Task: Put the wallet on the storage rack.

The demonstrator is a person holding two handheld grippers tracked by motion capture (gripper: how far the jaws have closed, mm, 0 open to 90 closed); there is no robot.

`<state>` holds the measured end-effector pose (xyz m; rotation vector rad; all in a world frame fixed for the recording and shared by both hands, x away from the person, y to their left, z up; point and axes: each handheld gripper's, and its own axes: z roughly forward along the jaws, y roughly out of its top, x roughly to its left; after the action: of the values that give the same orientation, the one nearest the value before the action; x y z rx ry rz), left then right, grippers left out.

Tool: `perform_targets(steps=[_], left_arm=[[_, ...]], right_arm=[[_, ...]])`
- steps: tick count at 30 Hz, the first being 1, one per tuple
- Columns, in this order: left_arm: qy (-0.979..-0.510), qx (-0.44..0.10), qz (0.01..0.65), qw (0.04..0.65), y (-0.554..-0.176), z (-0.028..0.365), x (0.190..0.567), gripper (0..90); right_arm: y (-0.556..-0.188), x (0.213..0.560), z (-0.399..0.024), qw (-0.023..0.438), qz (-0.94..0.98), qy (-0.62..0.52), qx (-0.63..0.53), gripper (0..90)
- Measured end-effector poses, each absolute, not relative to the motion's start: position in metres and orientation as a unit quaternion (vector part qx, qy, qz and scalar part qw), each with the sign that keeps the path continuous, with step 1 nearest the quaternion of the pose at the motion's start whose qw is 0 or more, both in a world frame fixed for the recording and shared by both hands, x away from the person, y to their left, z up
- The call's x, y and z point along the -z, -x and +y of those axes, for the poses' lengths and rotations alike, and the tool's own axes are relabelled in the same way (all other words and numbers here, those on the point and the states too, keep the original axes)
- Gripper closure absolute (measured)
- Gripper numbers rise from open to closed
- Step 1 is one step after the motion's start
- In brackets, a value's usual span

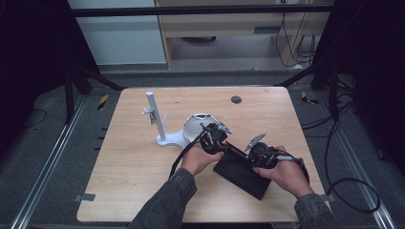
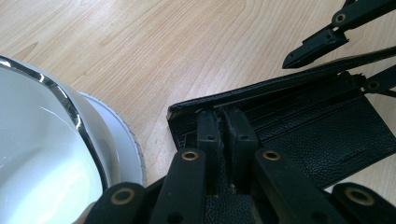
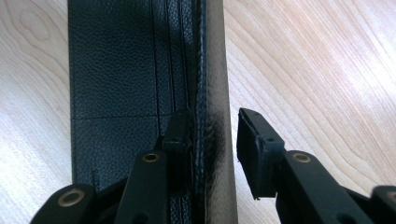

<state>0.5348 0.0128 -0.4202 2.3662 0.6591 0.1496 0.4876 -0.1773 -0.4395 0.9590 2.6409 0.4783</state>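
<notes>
A black leather wallet [image 1: 239, 175] lies open on the wooden table [image 1: 143, 176], right of centre. My left gripper [image 1: 212, 139] is at its far left corner; in the left gripper view the jaws are shut on a thin leather edge of the wallet [image 2: 327, 135], left gripper [image 2: 224, 133]. My right gripper [image 1: 260, 151] is at the wallet's far edge. In the right gripper view the raised flap of the wallet [image 3: 116, 79] stands between the jaws of the right gripper [image 3: 215, 135], which is open, with a gap on the flap's right side. The right gripper's fingertips [image 2: 308, 49] also show in the left gripper view.
A white stand with an upright post [image 1: 154, 117] sits left of centre. A round white bowl with a chrome rim [image 1: 196, 125] [image 2: 42, 154] rests right beside the left gripper. A small black disc [image 1: 236, 99] lies near the table's far edge.
</notes>
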Motion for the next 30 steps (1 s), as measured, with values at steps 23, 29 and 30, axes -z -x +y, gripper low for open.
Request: perform_targets(steps=[23, 29, 30], left_arm=[[-0.876, -0.083, 0.249, 0.405, -0.496, 0.062, 0.393, 17.7], [-0.866, -0.091, 0.242, 0.427, -0.491, 0.073, 0.383, 10.4], [-0.865, -0.092, 0.244, 0.428, -0.491, 0.074, 0.382, 10.0]], right_arm=[[-0.458, 0.404, -0.197, 0.229, 0.902, -0.292, -0.220, 84.5], [-0.445, 0.381, -0.212, 0.267, 0.882, -0.285, -0.265, 84.5], [-0.443, 0.379, -0.214, 0.272, 0.880, -0.282, -0.270, 84.5]])
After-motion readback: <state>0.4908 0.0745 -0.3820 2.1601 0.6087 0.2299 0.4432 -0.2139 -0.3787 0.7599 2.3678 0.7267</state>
